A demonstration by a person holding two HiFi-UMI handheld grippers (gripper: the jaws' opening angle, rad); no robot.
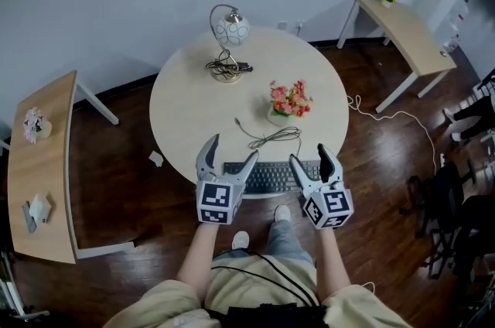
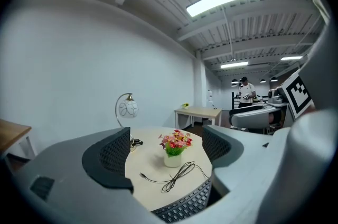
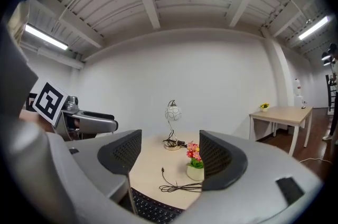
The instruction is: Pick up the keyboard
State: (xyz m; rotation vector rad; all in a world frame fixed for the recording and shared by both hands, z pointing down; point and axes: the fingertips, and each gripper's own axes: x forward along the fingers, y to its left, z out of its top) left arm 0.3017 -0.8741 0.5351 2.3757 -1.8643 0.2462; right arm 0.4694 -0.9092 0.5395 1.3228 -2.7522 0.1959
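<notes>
A dark keyboard [image 1: 271, 176] lies at the near edge of the round pale table [image 1: 186, 110], its black cable [image 1: 271, 138] coiled just behind it. My left gripper [image 1: 232, 150] hovers over the keyboard's left end, and my right gripper [image 1: 309, 155] over its right end. Both stand open with nothing between the jaws. In the left gripper view the keyboard [image 2: 185, 207] shows low between the open jaws of the left gripper [image 2: 166, 151]. The right gripper view has the keyboard [image 3: 150, 211] at the bottom, below the right gripper [image 3: 169, 157].
A pot of pink flowers [image 1: 288, 104] stands behind the cable, and a globe lamp [image 1: 228, 36] at the table's far side. Wooden side desks stand at left [image 1: 42, 164] and back right [image 1: 410, 32]. A white cord [image 1: 402, 117] trails on the floor. A person [image 2: 246, 92] stands far off.
</notes>
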